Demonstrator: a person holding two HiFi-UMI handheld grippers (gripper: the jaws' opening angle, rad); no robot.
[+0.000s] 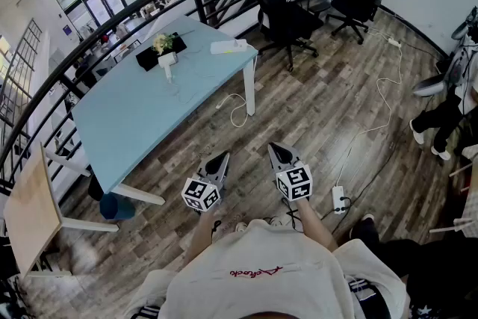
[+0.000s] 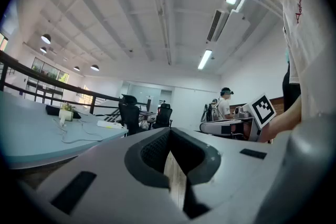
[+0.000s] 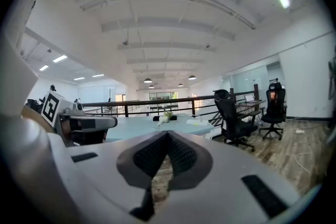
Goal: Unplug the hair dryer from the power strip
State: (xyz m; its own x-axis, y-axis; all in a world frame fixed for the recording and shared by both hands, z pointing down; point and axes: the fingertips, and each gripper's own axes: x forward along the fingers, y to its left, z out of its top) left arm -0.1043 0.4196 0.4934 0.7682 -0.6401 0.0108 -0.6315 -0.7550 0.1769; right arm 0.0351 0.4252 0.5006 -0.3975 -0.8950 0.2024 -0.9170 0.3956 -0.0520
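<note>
Two grippers, the left gripper (image 1: pixel 220 158) and the right gripper (image 1: pixel 276 149), were held side by side over the wooden floor (image 1: pixel 321 108) at the near side of the scene, each with its jaws clenched together on nothing. The white hair dryer (image 1: pixel 167 64) sat on the far part of the light blue table (image 1: pixel 134 123), just beside a small bunch of flowers (image 1: pixel 162 43) and well apart from both grippers. The white power strip (image 1: pixel 228 47) lay on the same table, right of the dryer, near the table's far right corner.
</note>
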